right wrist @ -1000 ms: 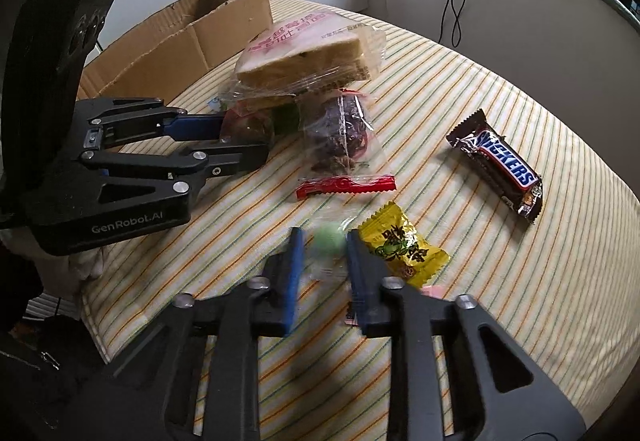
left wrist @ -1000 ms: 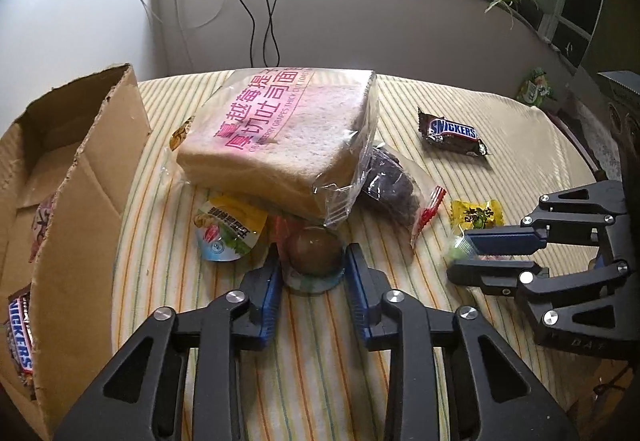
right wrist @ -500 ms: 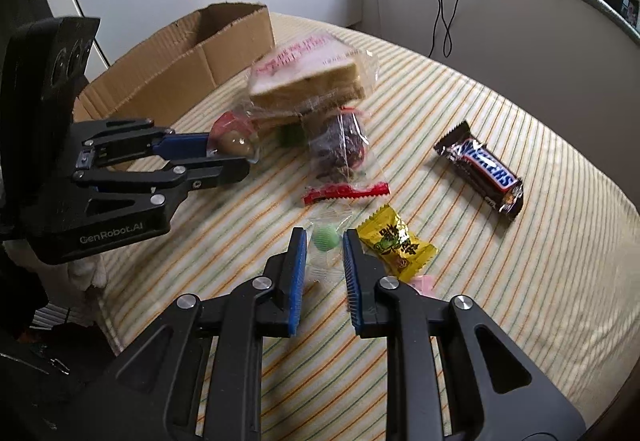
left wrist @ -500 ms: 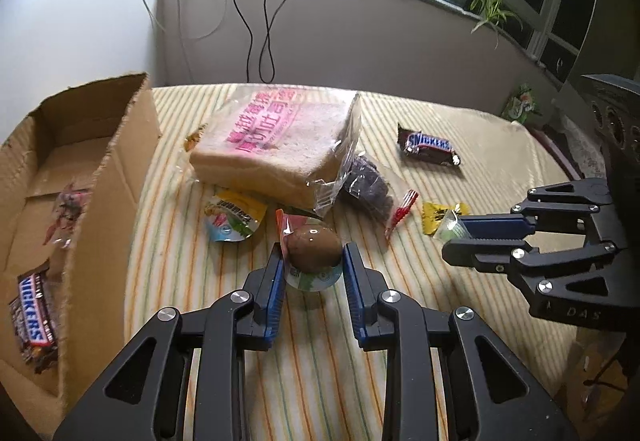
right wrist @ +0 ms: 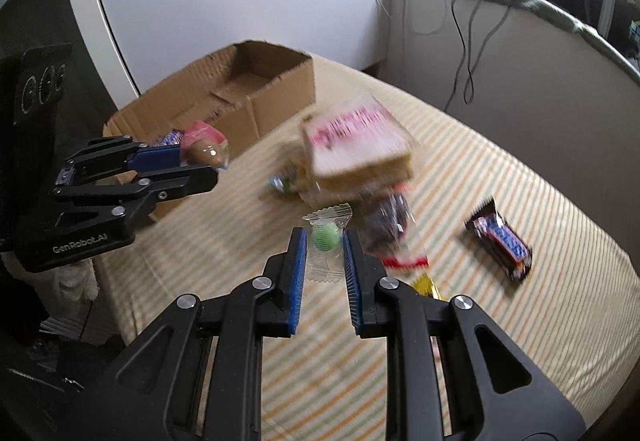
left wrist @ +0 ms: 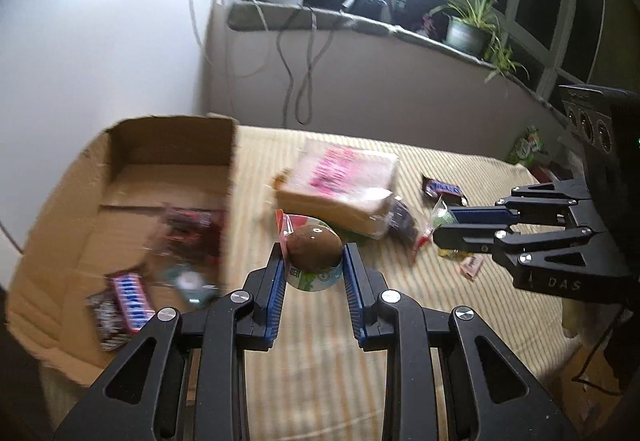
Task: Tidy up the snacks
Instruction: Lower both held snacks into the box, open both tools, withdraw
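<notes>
In the left wrist view, the left gripper [left wrist: 314, 265] pinched a brown domed jelly cup [left wrist: 315, 259] between its blue pads, lifted above the striped tablecloth [left wrist: 320, 353], with the open cardboard box [left wrist: 168, 177] to the left already holding snack bars and the right gripper [left wrist: 440, 229] at the right pinching a small packet. In the right wrist view, the right gripper [right wrist: 325, 253] pinched a clear-wrapped green candy [right wrist: 326, 237] above the cloth, while the bagged bread [right wrist: 356, 145] and a chocolate bar [right wrist: 500, 243] lay farther off. To do this well, each item should probably be carried over the box wall and released low inside, one gripper at a time.
</notes>
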The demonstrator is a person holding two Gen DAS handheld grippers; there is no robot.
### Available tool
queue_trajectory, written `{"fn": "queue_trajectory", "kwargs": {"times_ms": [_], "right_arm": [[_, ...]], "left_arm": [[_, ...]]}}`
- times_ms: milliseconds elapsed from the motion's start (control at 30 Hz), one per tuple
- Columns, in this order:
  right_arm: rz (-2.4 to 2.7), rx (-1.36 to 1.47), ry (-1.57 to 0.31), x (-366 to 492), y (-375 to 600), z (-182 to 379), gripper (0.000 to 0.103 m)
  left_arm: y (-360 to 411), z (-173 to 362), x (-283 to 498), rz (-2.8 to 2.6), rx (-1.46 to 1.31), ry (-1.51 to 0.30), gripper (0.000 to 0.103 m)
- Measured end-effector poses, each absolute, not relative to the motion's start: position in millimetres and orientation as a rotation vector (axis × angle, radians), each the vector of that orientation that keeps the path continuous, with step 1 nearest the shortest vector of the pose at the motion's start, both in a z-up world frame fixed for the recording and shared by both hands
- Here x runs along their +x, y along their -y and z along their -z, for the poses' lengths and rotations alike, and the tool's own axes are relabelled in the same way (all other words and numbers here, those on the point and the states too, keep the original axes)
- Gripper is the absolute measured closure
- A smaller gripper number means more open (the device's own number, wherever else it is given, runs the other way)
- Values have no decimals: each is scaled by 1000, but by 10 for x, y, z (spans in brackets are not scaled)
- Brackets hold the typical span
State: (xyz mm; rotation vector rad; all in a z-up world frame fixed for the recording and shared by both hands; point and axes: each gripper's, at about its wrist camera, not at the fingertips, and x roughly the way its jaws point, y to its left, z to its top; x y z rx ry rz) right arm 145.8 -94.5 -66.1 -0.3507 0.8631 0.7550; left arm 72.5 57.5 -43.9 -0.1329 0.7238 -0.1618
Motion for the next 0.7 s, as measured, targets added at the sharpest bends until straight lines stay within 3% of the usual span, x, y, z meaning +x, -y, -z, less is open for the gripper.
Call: {"fn": "queue_trajectory", "kwargs": {"times_ms": [700], "right_arm": [[-866,-414,-808,1841,-421,485,84]], "left_arm": [[-1530,436,510,-16,-187,-692,77]]}}
